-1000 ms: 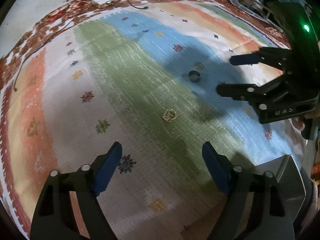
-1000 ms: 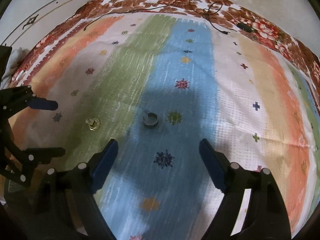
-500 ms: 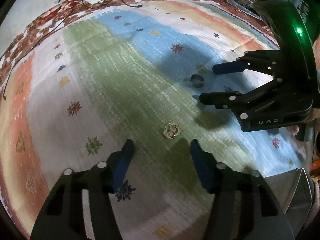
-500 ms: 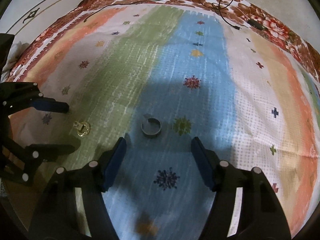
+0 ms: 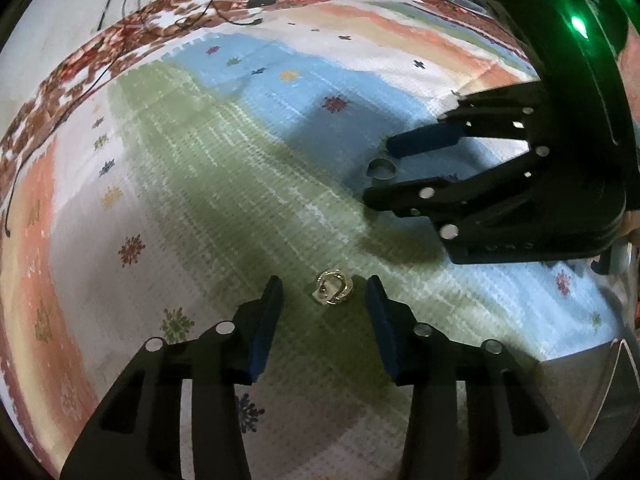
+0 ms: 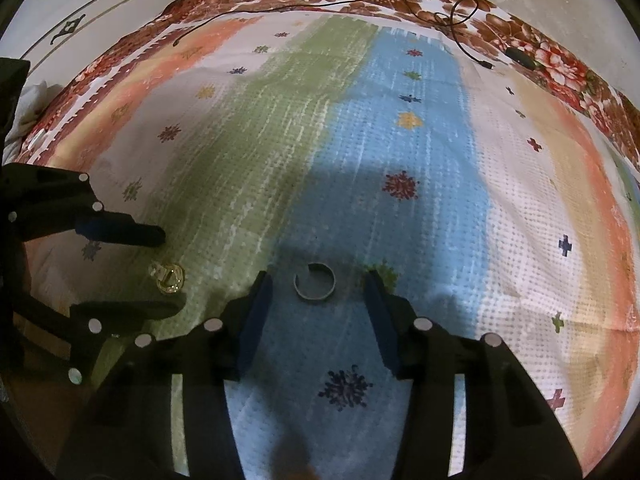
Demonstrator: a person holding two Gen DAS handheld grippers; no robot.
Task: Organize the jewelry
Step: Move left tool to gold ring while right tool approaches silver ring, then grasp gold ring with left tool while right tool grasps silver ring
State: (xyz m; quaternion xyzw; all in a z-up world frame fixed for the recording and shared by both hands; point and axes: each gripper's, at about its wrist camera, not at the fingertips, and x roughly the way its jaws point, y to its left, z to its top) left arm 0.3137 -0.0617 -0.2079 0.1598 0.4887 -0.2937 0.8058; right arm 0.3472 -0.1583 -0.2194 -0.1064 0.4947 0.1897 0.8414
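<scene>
Round both rings (image 5: 333, 287) (image 6: 314, 283) — jaws narrower than before.

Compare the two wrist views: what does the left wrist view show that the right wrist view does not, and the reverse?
Left only: a green light on the right gripper's body.

Right only: a white panel beyond the cloth.

Both: striped cloth, gold ring between the closing left gripper jaws, grey ring between the closing right gripper jaws, neither touched.
</scene>
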